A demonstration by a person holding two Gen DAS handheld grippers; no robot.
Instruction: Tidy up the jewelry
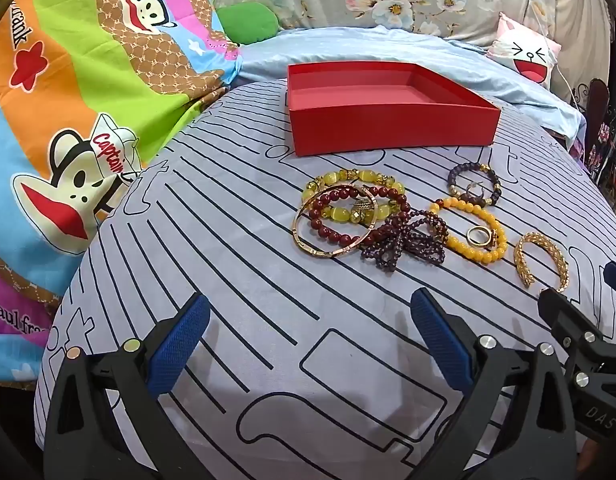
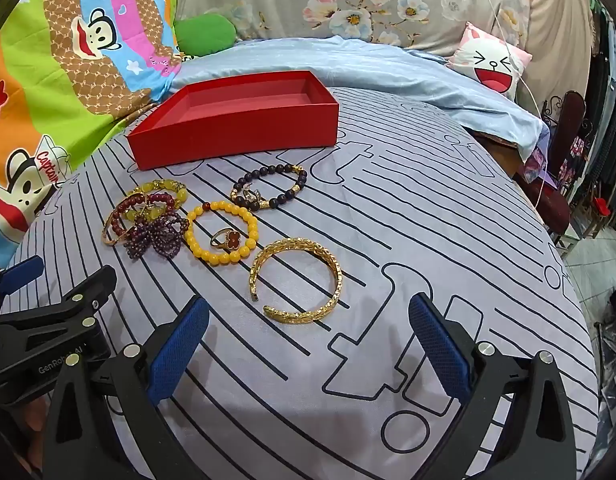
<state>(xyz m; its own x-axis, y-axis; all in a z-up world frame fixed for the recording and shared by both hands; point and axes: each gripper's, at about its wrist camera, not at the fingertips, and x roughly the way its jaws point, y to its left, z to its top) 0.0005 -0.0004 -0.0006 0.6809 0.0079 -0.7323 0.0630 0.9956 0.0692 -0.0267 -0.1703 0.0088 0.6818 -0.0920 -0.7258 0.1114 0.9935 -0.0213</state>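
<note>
While red box (image 1: 392,128) sits empty at far edge of bed, bracelets (image 2: 217,234) lie loose before it; left gripper (image 1: 310,344) and right gripper (image 2: 308,344) both spread wide, holding nothing, ready to pick.

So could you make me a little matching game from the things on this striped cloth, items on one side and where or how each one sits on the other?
Items:
1. open gold cuff bracelet
2. shallow red cardboard box
3. gold ring with a red clover face
4. smooth thin gold bangle

Descriptions:
A. lies inside the loop of the yellow bead bracelet
B. farthest from the cameras, nothing inside
C. tangled with the dark red bead bracelet
D. lies alone, nearest the right gripper

Pairs: 1-D, 2-B, 3-A, 4-C
</note>
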